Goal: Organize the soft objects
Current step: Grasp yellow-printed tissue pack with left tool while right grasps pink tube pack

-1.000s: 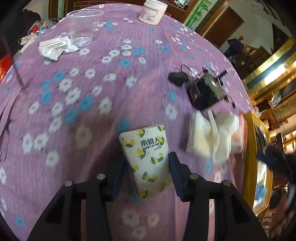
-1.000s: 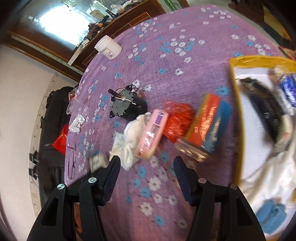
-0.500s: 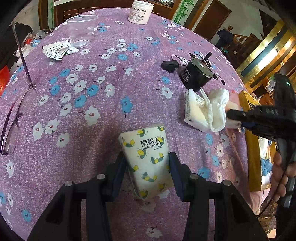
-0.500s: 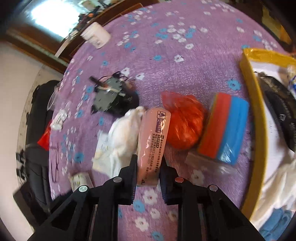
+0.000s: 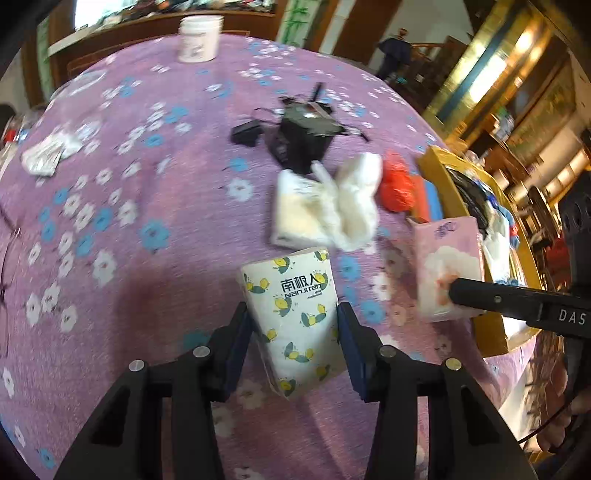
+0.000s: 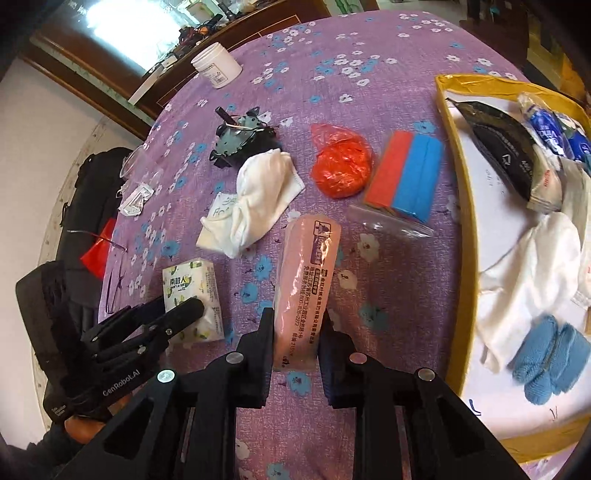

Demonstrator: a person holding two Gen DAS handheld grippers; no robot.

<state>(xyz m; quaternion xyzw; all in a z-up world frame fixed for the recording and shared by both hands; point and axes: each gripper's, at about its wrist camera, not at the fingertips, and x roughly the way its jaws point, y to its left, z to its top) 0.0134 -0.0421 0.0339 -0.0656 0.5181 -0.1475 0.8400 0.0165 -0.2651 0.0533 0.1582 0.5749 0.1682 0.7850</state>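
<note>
The left gripper (image 5: 293, 332) is clamped on a white tissue pack (image 5: 291, 317) printed with yellow fruit, low in the frame's centre, above the purple floral tablecloth (image 5: 122, 206). The right gripper (image 6: 297, 330) is pinched on a pink tissue pack (image 6: 304, 295), at lower centre of its view. A yellow-rimmed tray (image 6: 452, 177) of cloths is seen at right.

A round table under a purple flowered cloth (image 6: 369, 44) stands before a dark wooden sideboard (image 6: 110, 85) — bright window glare (image 6: 110, 22) above, a pale plastered wall (image 6: 44, 122) beside it.
</note>
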